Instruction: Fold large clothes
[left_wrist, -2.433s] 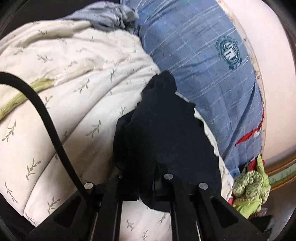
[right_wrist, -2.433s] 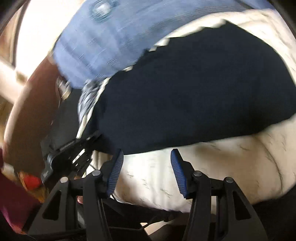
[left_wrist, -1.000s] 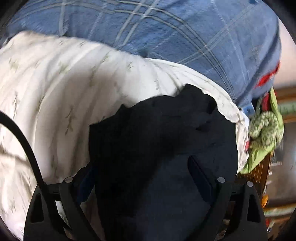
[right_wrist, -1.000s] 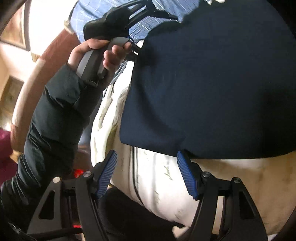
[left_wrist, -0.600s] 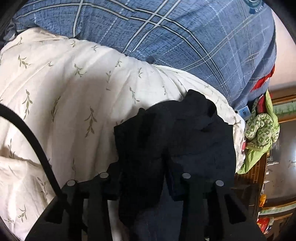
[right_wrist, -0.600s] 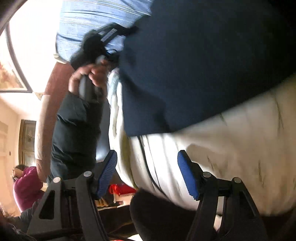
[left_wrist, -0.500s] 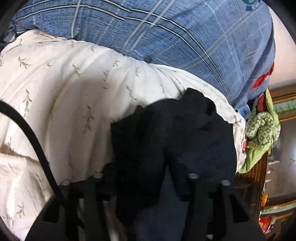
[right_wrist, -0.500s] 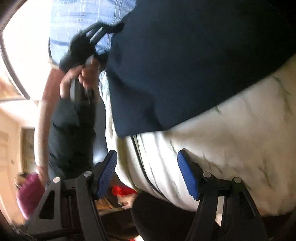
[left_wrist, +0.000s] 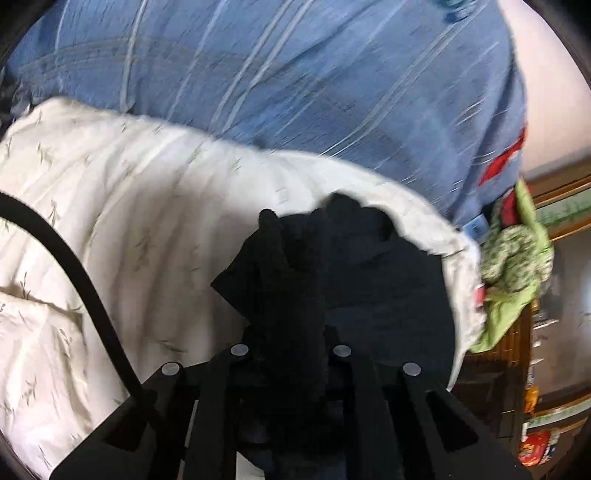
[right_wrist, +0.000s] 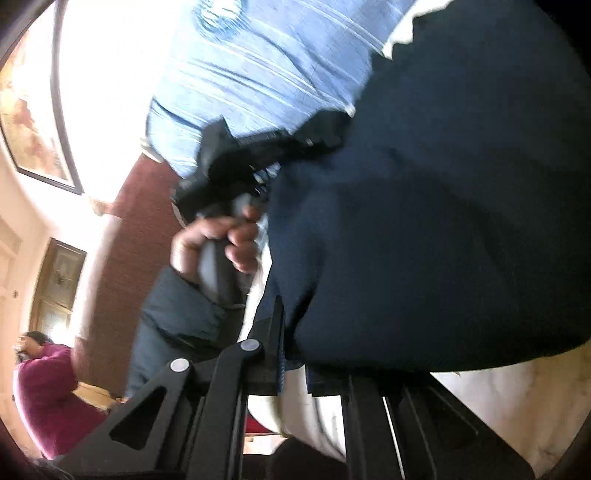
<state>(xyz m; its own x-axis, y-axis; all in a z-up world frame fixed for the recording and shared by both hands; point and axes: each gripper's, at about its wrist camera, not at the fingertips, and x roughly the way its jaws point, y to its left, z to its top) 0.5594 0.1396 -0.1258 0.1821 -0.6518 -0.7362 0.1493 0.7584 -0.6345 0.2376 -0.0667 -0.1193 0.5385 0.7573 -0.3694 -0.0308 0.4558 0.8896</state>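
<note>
Left wrist view: left gripper (left_wrist: 291, 354) and right gripper (right_wrist: 295, 354) have just closed, clamping the navy garment (left_wrist: 373, 280); lifting looks next.

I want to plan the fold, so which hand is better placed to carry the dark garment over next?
Neither clearly: left gripper and right gripper have both just closed on the navy garment.
</note>
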